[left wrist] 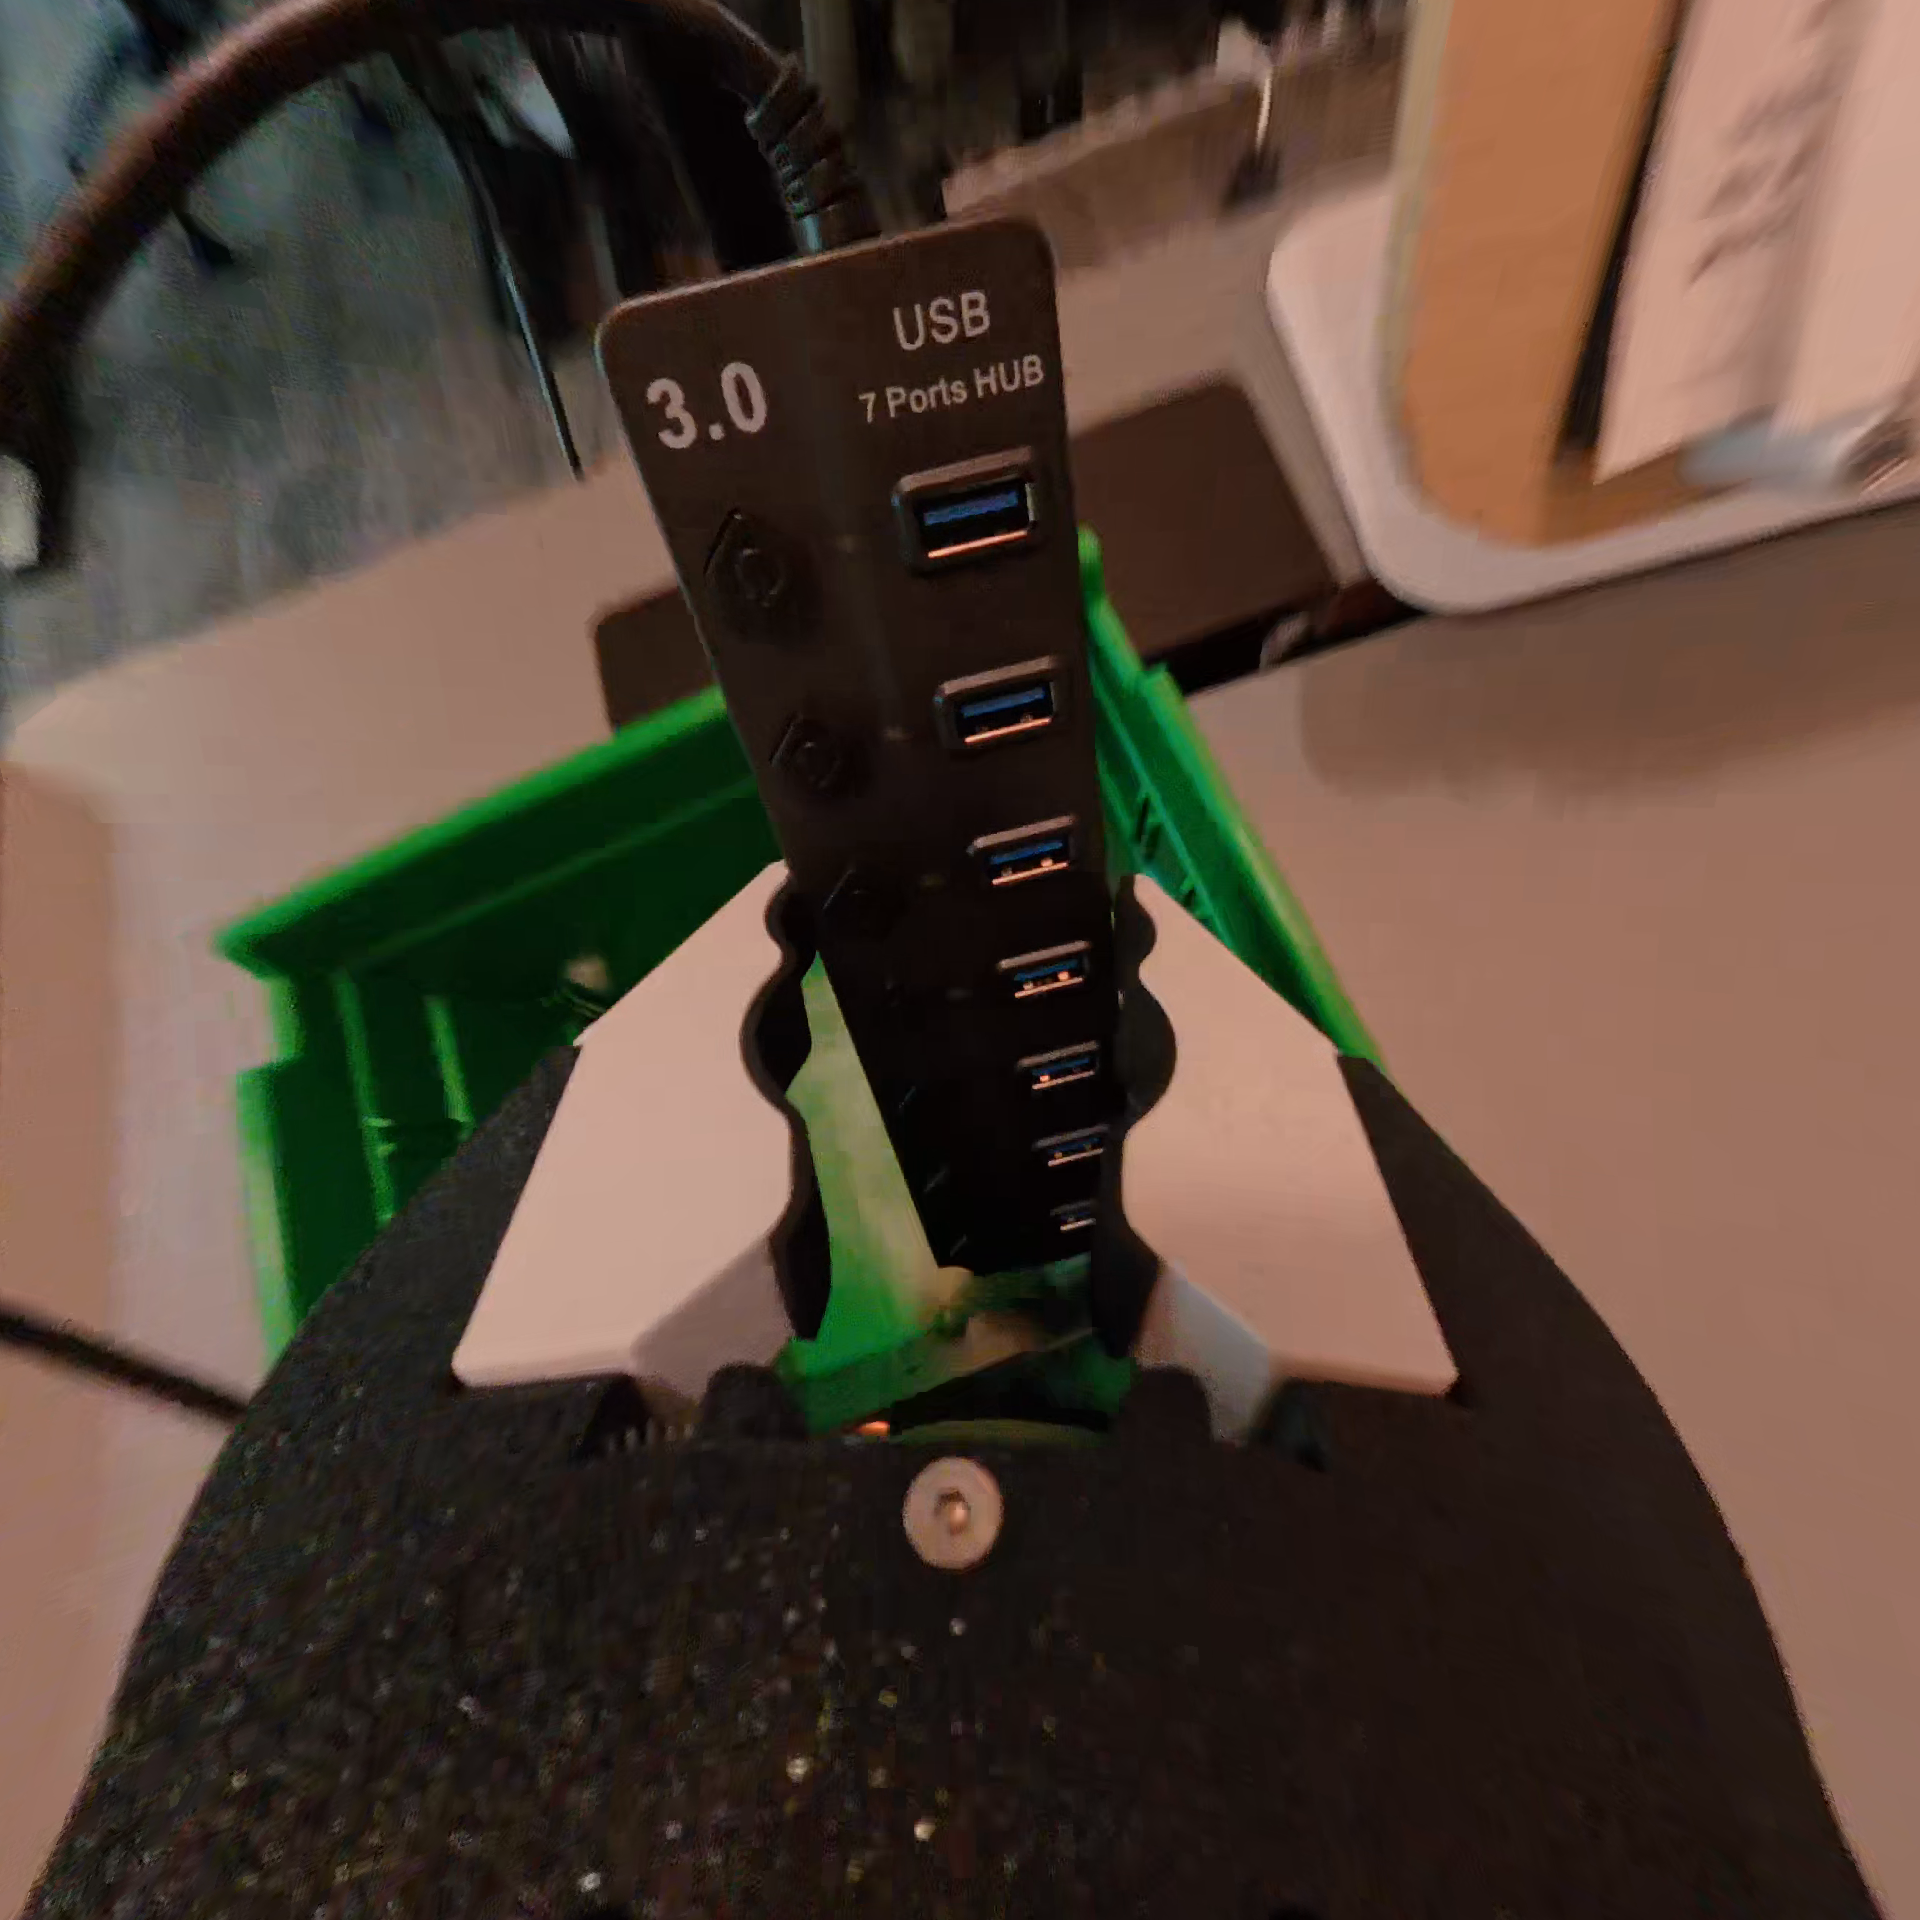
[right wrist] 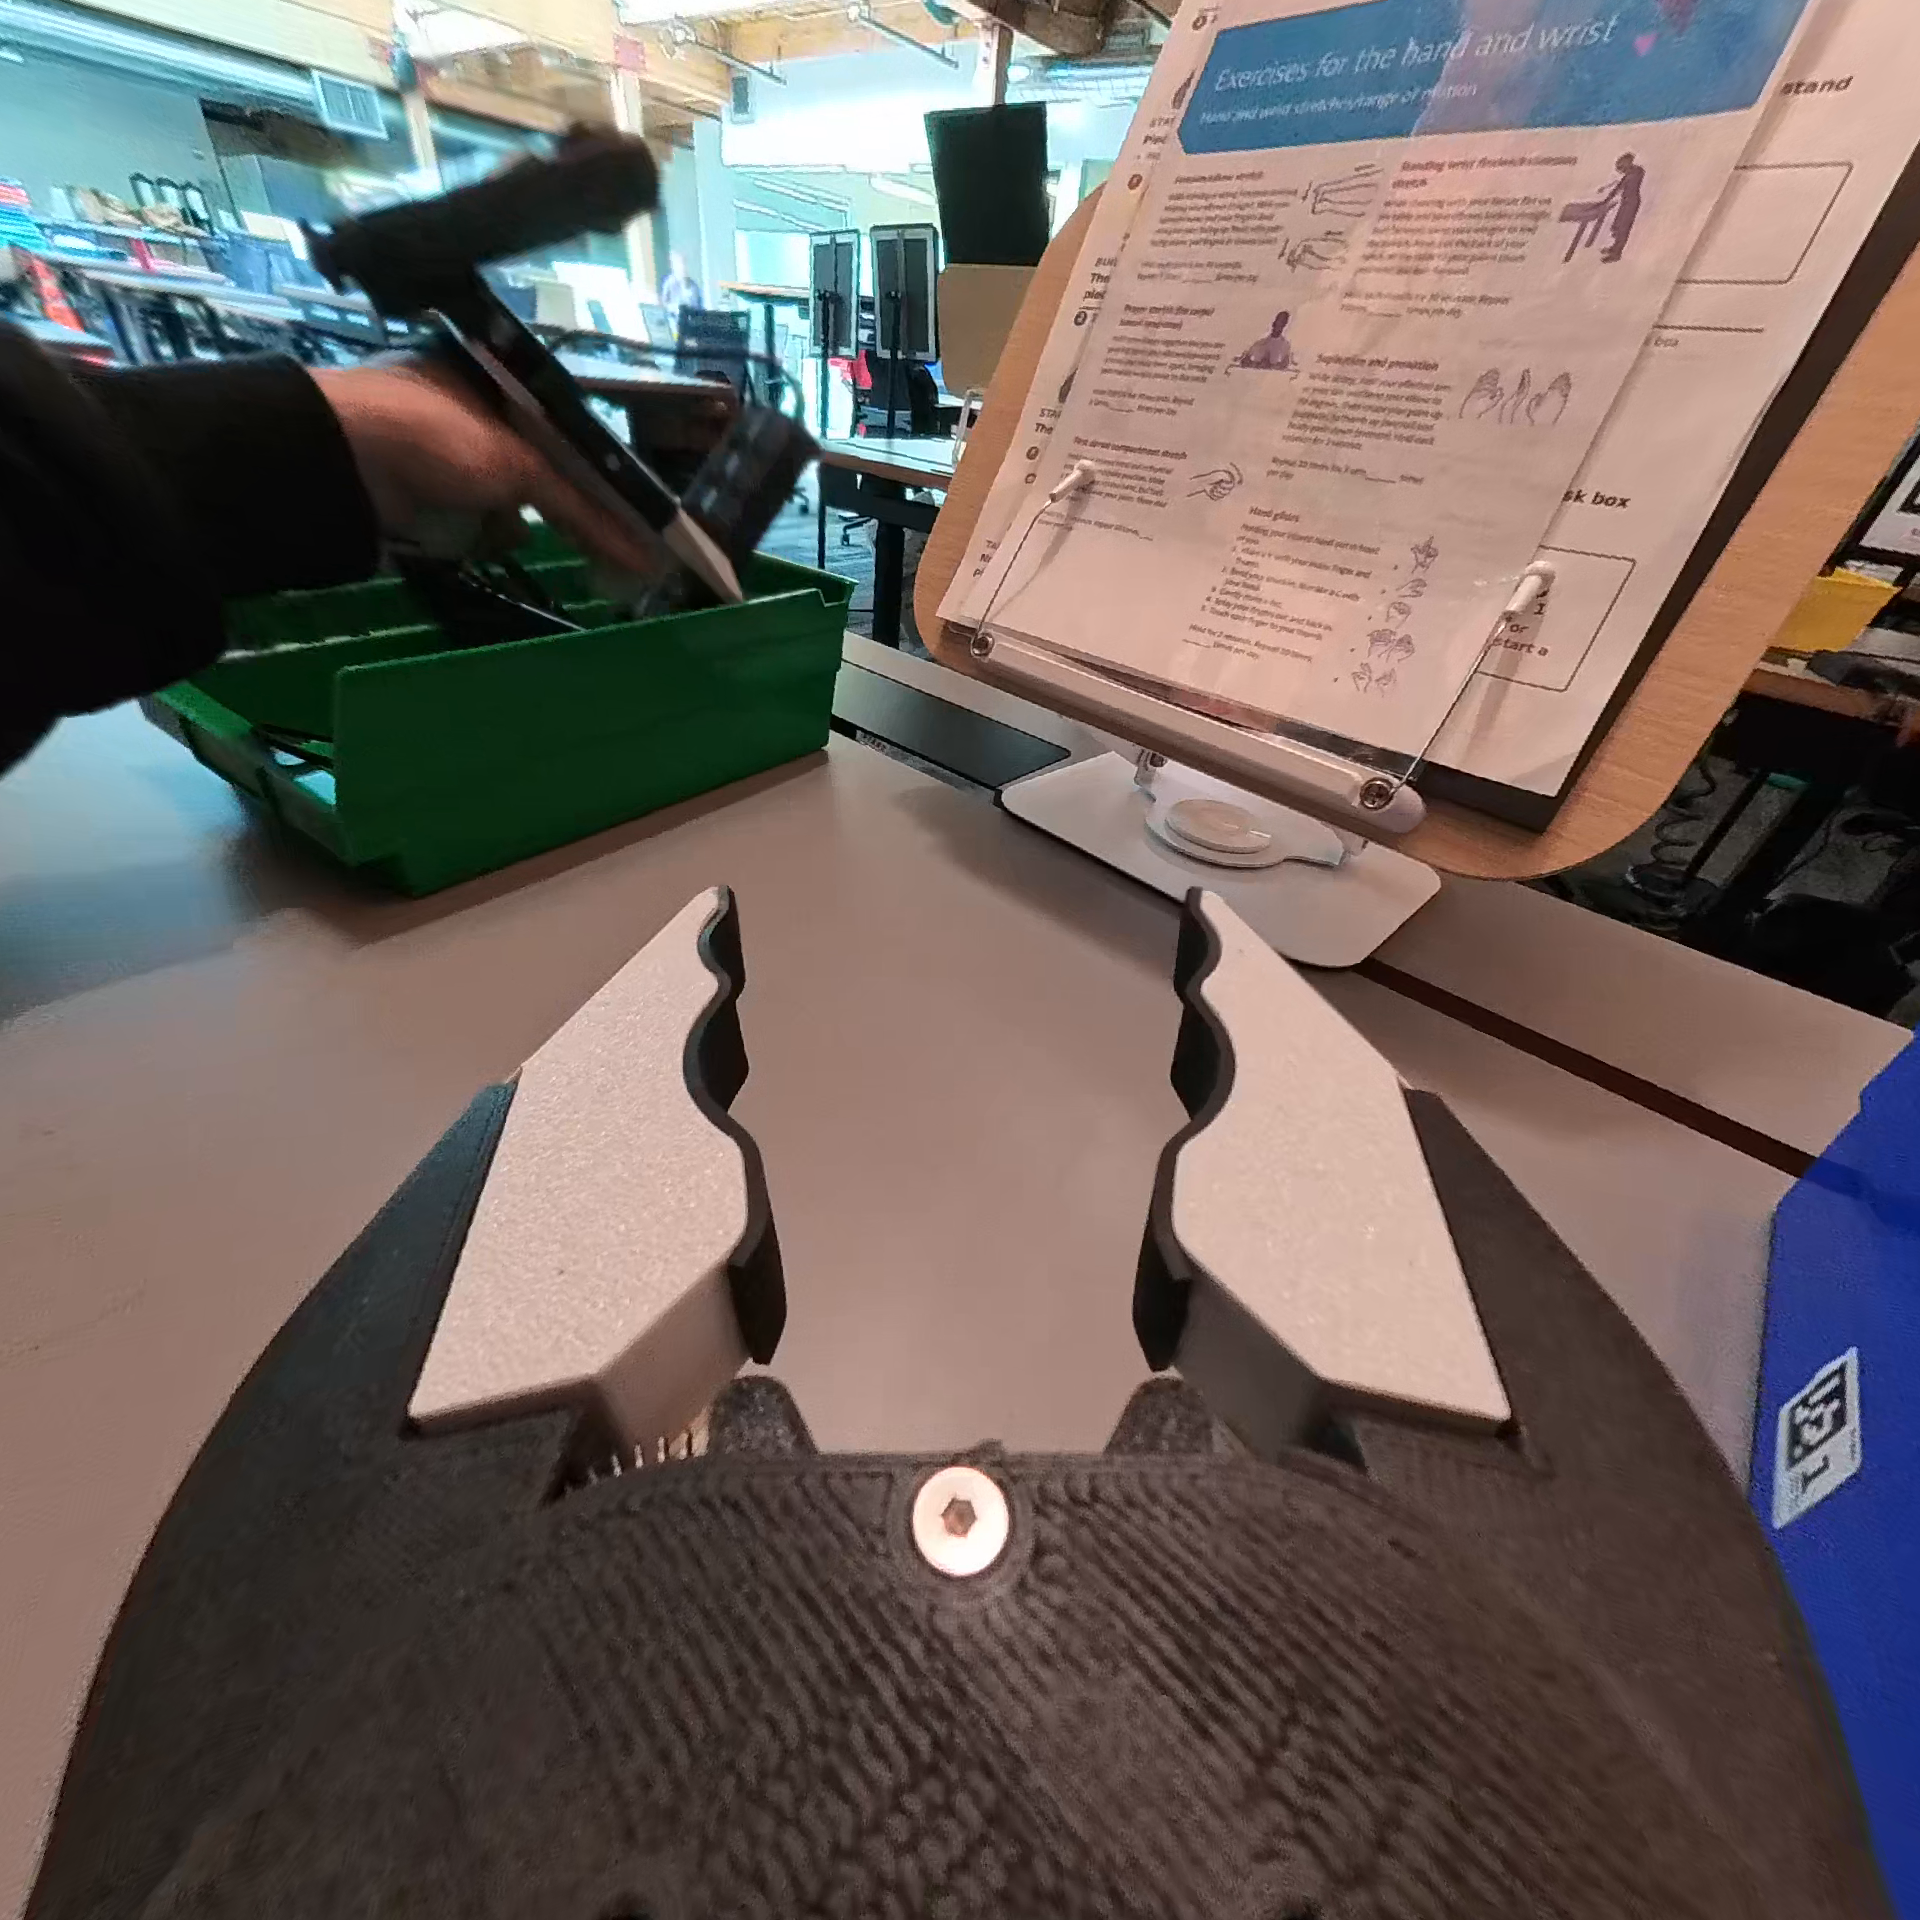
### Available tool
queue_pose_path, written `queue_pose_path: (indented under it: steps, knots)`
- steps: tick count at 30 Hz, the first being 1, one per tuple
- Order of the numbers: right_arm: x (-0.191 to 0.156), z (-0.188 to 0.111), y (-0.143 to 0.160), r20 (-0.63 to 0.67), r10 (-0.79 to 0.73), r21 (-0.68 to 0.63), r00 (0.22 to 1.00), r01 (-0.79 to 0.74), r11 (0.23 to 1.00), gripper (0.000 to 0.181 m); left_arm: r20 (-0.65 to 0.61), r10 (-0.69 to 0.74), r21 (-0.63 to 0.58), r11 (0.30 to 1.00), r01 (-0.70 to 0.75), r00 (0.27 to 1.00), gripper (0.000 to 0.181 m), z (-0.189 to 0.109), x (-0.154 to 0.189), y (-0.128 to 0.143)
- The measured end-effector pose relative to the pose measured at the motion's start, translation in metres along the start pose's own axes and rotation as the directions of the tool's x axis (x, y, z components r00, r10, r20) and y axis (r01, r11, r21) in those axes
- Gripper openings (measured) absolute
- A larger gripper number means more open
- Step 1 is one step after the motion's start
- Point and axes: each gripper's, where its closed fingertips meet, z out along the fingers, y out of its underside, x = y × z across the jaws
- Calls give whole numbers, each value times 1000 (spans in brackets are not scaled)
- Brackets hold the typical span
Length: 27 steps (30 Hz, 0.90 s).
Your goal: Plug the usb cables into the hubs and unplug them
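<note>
Clamped between the two fingers of the left gripper (left wrist: 961, 914) is a black hub (left wrist: 883, 665), gripped across its lower half so that most of its length sticks out past the fingertips. A row of blue-lined ports runs down the hub's right side, with buttons beside them on the left, and all the ports in view are unoccupied. A black cable (left wrist: 208, 177) leaves the hub's far end and arcs away to the left. Below and behind the hub a green bin (left wrist: 468, 935) is seen on the table (left wrist: 1558, 935).

Over bare table, the right gripper (right wrist: 961, 935) is held with its fingers spread wide and nothing between them. Ahead to its left, the left gripper (right wrist: 717, 566) is seen above the green bin (right wrist: 582, 748), blurred, with the hub (right wrist: 748, 473) raised over the bin's far end. A document stand (right wrist: 1299, 499) bearing printed sheets is set to the right, and a blue box (right wrist: 1849, 1299) lies at the right edge.
</note>
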Motion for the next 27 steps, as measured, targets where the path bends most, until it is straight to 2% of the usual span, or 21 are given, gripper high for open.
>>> queue_pose_path:
  steps: [3,7,10,12,14,16,19,21,24,26,27]
  knots:
    - [-1,-2,-7,22,43,39,999,-44,998,82,-32,49,208,977,-41,998,56,-52,5,-43]
    - [-8,-8,-22,106,105,109,989,-117,987,83,-220,182,477,877,-57,958,56,-150,49,-95]
    - [-7,-12,-29,150,160,136,976,-181,974,85,-380,344,669,744,-2,859,56,-243,103,-127]
    - [-1,-15,-31,152,184,144,971,-206,968,87,-434,454,745,667,27,778,56,-300,138,-139]
    - [2,-20,-38,174,206,179,963,-237,955,87,-488,530,759,651,37,694,56,-336,168,-142]
    - [1,-27,-47,220,218,215,951,-265,940,87,-542,570,741,670,32,618,56,-349,195,-137]
    - [2,-40,-61,298,230,267,927,-312,912,89,-585,649,728,684,-38,486,56,-340,241,-105]
    - [2,-51,-72,350,234,302,907,-346,888,90,-620,678,707,701,-93,395,56,-320,272,-74]
    - [-15,-70,-91,504,194,353,841,-406,843,80,-684,684,658,728,-191,252,56,-280,315,-20]
    - [-44,-83,-96,644,113,332,757,-409,850,70,-738,662,622,743,-247,135,57,-257,340,17]
    - [-54,-83,-94,663,86,312,744,-379,871,69,-747,659,618,738,-270,89,56,-247,349,33]
